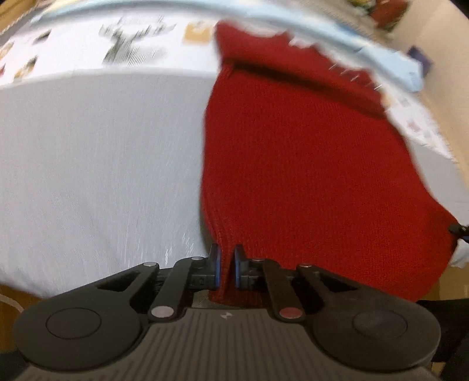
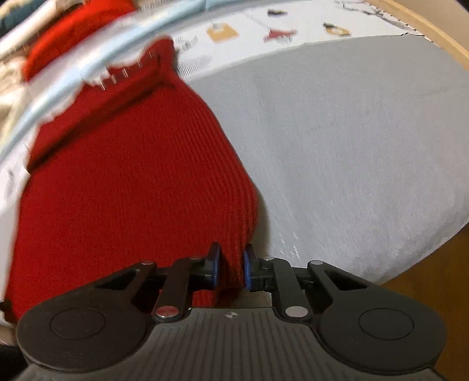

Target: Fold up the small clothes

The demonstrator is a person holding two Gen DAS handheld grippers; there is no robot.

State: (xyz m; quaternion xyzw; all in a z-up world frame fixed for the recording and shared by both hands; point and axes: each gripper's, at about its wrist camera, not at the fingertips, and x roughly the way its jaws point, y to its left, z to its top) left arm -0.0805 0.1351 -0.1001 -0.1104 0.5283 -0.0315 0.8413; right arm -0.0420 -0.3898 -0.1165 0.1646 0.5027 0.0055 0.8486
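Observation:
A red knitted garment [image 1: 307, 164] lies on a grey cloth-covered table [image 1: 102, 175], its ribbed hem nearest to me. My left gripper [image 1: 226, 268] is shut on the hem's left corner, with red knit pinched between the blue pads. In the right wrist view the same red garment [image 2: 132, 181] fills the left half, and my right gripper [image 2: 231, 269] is shut on the hem's right corner, a fold of knit squeezed between its pads. The garment's far end with small white stitches [image 2: 123, 74] reaches toward the table's back.
A white printed cloth [image 1: 132, 44] with pictures and a pale blue band [image 1: 381, 61] lie behind the garment. More red fabric [image 2: 73, 26] sits beyond the blue band. The table's wooden edge [image 2: 439, 44] and brown floor [image 2: 433, 263] show at the right.

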